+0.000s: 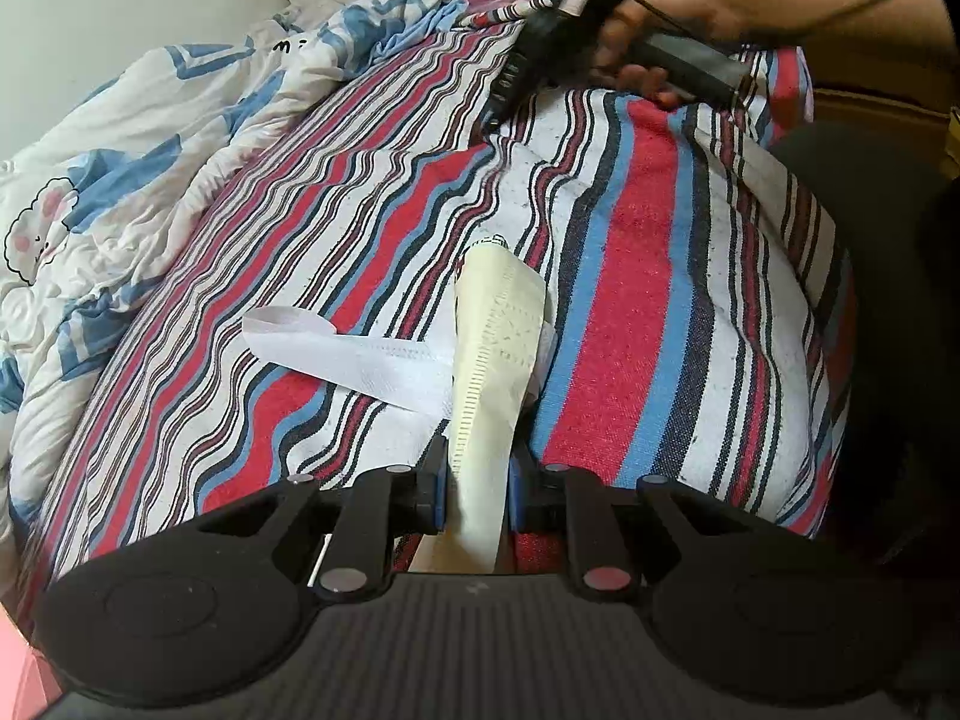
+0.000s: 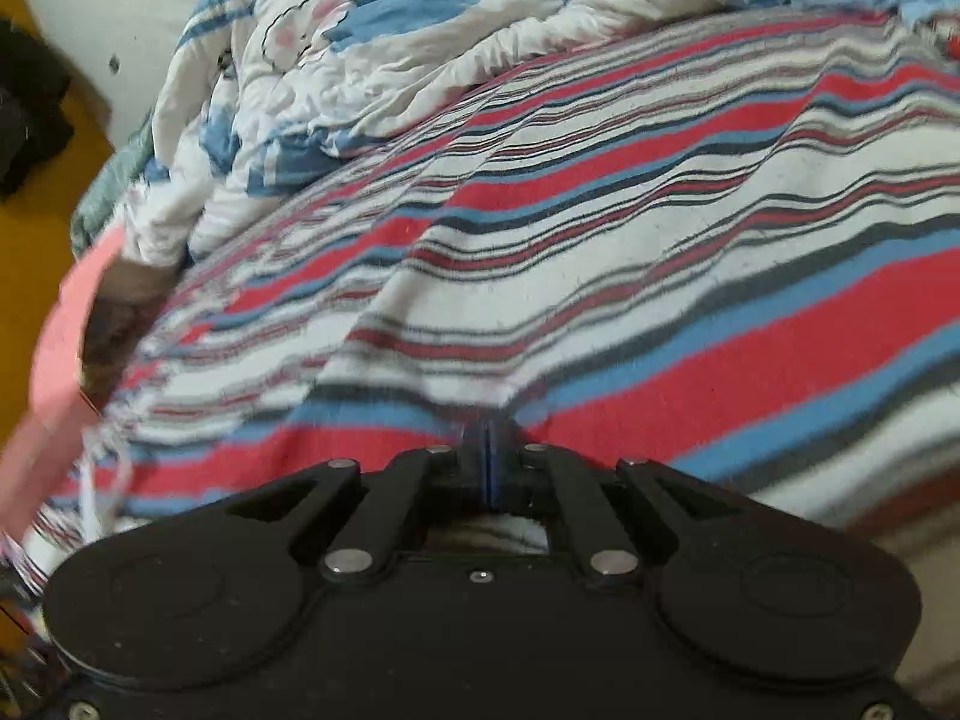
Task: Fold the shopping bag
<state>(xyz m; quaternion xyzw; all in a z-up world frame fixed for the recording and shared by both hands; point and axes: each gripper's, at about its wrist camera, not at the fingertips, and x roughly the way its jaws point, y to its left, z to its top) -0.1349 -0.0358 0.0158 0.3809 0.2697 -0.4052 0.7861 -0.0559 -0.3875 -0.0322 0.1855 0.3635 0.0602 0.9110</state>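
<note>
The shopping bag (image 1: 498, 324) is cream-white and folded into a narrow strip on the striped bed cover, with a white handle loop (image 1: 336, 348) lying out to its left. My left gripper (image 1: 477, 480) is shut on the near end of the folded bag strip, blue pads pressing both sides. My right gripper (image 2: 489, 462) is shut with its pads together and nothing between them, hovering low over the striped cover. It also shows in the left wrist view (image 1: 510, 102), held in a hand beyond the bag's far end. The bag is not seen in the blurred right wrist view.
A red, blue and white striped bed cover (image 1: 660, 276) spreads under everything. A crumpled white and blue quilt (image 1: 120, 180) lies at the left, also seen in the right wrist view (image 2: 336, 60). A dark object (image 1: 870, 300) borders the bed at the right.
</note>
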